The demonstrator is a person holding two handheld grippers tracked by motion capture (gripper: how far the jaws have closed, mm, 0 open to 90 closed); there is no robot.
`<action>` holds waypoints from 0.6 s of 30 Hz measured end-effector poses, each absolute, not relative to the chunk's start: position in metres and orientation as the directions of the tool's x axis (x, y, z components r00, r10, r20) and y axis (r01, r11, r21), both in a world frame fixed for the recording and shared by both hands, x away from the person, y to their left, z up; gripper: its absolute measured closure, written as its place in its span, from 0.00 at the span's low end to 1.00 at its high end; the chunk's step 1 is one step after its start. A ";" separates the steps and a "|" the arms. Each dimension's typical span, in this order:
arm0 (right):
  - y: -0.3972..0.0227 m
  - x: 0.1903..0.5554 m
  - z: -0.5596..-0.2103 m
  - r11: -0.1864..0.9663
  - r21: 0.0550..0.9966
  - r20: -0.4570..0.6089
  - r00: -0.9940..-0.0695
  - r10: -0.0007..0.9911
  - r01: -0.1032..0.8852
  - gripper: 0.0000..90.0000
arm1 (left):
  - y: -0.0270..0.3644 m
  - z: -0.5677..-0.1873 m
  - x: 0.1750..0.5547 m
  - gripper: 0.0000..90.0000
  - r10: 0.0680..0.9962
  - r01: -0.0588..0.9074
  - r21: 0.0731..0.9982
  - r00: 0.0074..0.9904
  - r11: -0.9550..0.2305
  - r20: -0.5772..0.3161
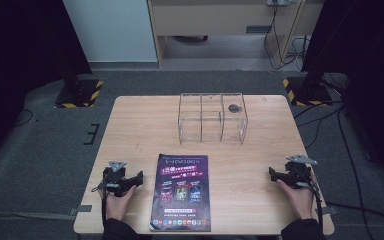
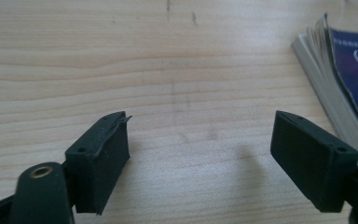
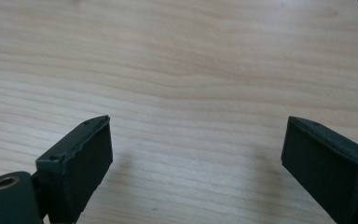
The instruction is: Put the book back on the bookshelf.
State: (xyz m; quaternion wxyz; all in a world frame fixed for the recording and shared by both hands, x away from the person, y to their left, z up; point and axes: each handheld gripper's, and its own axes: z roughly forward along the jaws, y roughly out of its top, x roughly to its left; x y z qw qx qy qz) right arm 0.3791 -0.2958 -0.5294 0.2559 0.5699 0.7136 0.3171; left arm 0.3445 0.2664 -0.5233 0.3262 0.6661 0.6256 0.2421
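In the high view a wooden table point(image 1: 130, 125) fills the middle of the frame. A magazine point(image 1: 181, 192) with a dark purple cover lies flat at lower centre, its long side running up the frame. Above it, in the upper middle of the table, stands a clear rack point(image 1: 213, 118) with several compartments; a small dark round thing point(image 1: 234, 107) sits in its right compartment.

The left gripper point(image 1: 139, 178) is at lower left, just beside the magazine's left edge but apart from it, held in a hand point(image 1: 118, 201) that comes in from the bottom. In the left gripper view its jaws stand spread wide over bare wood with nothing between them, and the magazine's page edges point(image 2: 326, 93) show at the right of the frame.

The right gripper point(image 1: 272, 173) is at lower right, well apart from the magazine. In the right gripper view its jaws are also spread wide above bare wood, holding nothing.
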 end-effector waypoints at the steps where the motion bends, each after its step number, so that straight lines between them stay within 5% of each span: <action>1: -0.294 0.378 -0.527 0.145 0.746 0.005 -0.224 0.975 0.650 0.10 | 0.266 -0.522 0.343 0.22 0.991 0.667 0.745 0.103 -0.001 -0.091; 18: -0.277 0.362 -0.483 0.104 0.820 0.073 -0.283 0.956 0.562 0.09 | 0.250 -0.498 0.330 0.29 0.973 0.573 0.819 0.182 0.013 -0.143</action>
